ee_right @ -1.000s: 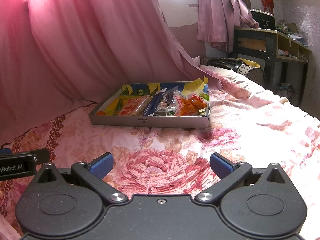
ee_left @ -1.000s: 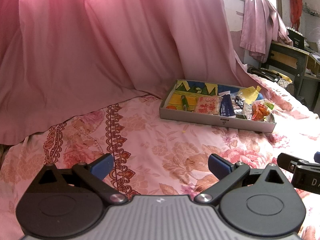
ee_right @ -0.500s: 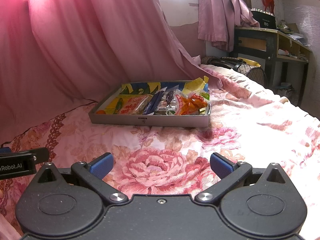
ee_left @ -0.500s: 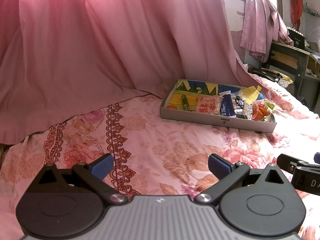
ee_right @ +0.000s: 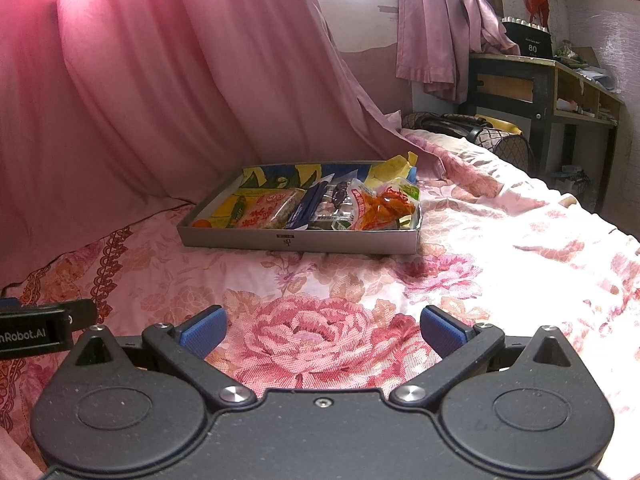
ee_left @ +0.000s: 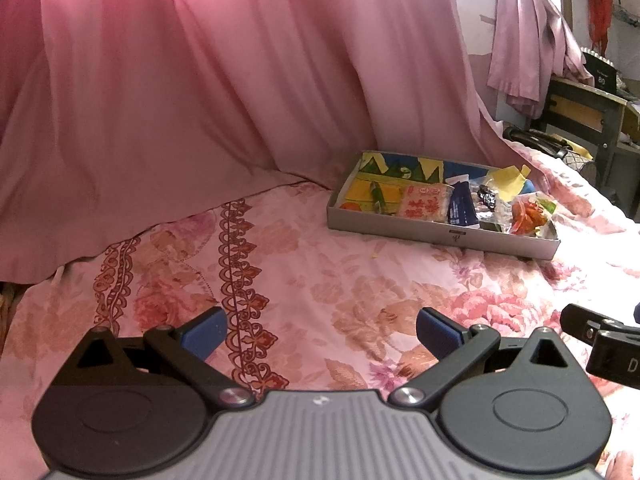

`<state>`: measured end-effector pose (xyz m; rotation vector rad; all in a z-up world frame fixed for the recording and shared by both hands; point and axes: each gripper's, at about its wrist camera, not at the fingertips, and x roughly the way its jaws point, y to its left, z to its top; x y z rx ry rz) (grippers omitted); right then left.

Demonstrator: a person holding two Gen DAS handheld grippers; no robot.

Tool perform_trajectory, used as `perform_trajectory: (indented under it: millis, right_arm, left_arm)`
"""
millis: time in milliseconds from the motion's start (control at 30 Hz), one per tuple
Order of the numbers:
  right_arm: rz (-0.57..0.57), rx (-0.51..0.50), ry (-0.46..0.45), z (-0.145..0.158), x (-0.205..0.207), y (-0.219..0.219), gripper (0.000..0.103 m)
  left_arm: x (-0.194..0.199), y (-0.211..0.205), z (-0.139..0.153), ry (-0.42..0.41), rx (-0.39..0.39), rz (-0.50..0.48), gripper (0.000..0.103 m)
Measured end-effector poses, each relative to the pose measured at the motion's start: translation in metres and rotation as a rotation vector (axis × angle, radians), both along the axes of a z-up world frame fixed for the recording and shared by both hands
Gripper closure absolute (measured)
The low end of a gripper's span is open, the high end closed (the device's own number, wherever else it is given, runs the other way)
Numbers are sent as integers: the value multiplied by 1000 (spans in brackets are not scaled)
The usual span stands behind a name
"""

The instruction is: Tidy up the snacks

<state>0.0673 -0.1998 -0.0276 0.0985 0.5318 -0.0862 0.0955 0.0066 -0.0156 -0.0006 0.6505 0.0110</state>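
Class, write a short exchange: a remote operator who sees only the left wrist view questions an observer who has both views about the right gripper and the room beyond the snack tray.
Operator: I see just a black edge of the right gripper. Is it open?
Observer: Yes, its jaws stand wide apart with nothing between them, above a big rose printed on the bedspread.
Operator: Beyond the tray, my view cuts off the desk. What is on its right?
Observer: Open shelves on its right side, holding small items that I cannot identify.
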Motion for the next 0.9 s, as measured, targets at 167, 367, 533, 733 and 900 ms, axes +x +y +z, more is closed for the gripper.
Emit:
perform_trajectory:
  millis: [167, 367, 533, 733, 900]
  right_arm:
    - [0, 0, 0, 0, 0, 0, 1]
    - [0, -1, 1, 0, 0, 0, 1]
    - [0, -1, 1, 0, 0, 0, 1]
    - [0, -1, 2, 0, 1, 1, 1]
    - [-1, -1, 3, -2, 1, 1, 1]
  left_arm:
    - [-1, 0, 1, -3, -1, -10, 0]
    - [1, -3, 1, 2, 20, -8, 0]
    - [1, -3, 1, 3, 18, -11, 0]
    - [1, -2, 2, 2, 16, -9, 0]
    - [2, -3, 1, 7, 14, -9, 0]
